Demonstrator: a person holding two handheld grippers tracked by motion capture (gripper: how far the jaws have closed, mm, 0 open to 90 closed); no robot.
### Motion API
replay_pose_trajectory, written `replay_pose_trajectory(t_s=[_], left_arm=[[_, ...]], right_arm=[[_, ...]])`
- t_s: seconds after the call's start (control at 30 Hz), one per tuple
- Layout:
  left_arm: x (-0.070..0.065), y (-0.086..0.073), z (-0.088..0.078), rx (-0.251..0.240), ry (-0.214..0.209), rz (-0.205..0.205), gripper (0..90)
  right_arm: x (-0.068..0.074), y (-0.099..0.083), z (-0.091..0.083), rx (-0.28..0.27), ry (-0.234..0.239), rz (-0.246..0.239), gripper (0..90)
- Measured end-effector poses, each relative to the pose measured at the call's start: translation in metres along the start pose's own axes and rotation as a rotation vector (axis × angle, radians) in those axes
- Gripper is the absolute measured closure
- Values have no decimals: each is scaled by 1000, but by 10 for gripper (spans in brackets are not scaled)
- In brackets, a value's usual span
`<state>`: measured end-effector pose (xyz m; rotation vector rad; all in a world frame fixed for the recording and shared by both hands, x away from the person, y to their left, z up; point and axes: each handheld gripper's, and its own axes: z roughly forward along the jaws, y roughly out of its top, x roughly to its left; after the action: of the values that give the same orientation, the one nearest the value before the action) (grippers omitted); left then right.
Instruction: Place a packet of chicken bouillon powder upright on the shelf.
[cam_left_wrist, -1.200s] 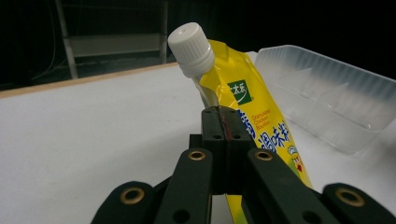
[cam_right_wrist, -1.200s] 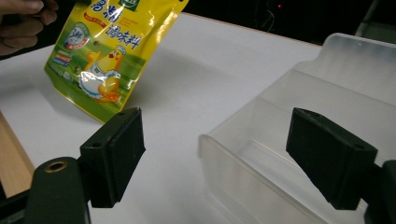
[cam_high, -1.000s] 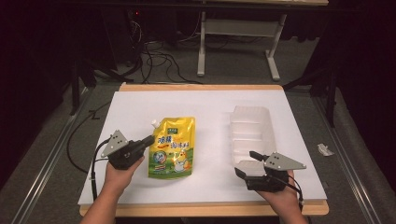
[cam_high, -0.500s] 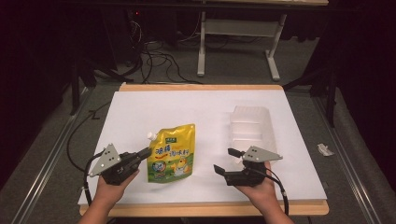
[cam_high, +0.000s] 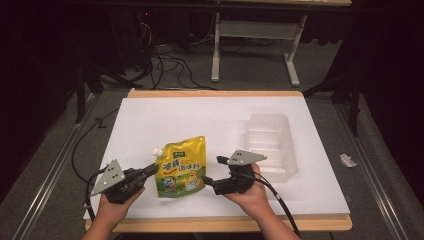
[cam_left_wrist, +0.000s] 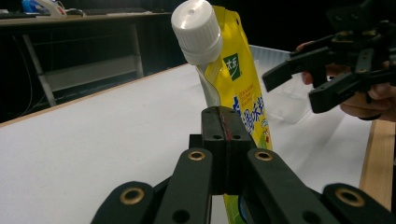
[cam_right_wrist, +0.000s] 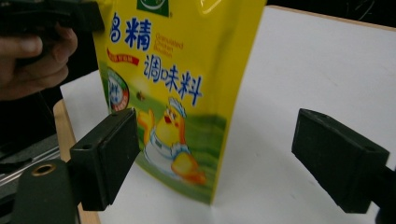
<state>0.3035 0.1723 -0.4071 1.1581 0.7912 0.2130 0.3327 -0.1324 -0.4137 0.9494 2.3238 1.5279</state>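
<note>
The right gripper (cam_high: 212, 173) has slid left across the white table (cam_high: 150, 125), away from the clear plastic tray (cam_high: 270, 145). Now it sits just beside the yellow seasoning pouch (cam_high: 181, 167). Its jaws have just been opening, and the pouch's edge is between them. The pouch leans a bit more toward the right than before.

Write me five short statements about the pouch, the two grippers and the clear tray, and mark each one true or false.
1. The left gripper is clamped on the edge of the yellow pouch. True.
2. The right gripper is shut on the pouch. False: its jaws stand apart, and have just been opening, with the pouch's lower corner between them.
3. The pouch's white cap is screwed on. True.
4. The pouch lies inside the clear tray. False: it is beside it, on the white table.
5. The tray holds a bottle. False: it looks empty.
</note>
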Motion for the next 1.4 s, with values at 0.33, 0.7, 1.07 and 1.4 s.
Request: replay_pose_trajectory(t_s=[0.33,0.7,1.07,1.4], left_arm=[[-1,0,0,3,-9,7,900],[1,0,-1,5,-2,8,900],[9,-2,2,14,67,8,899],[9,-7,5,23,93,35,777]], right_arm=[[5,15,43,49,62,-2,140],[2,16,54,28,152,13,426],[15,13,50,41,208,-86,723],[17,10,48,34,230,-110,855]])
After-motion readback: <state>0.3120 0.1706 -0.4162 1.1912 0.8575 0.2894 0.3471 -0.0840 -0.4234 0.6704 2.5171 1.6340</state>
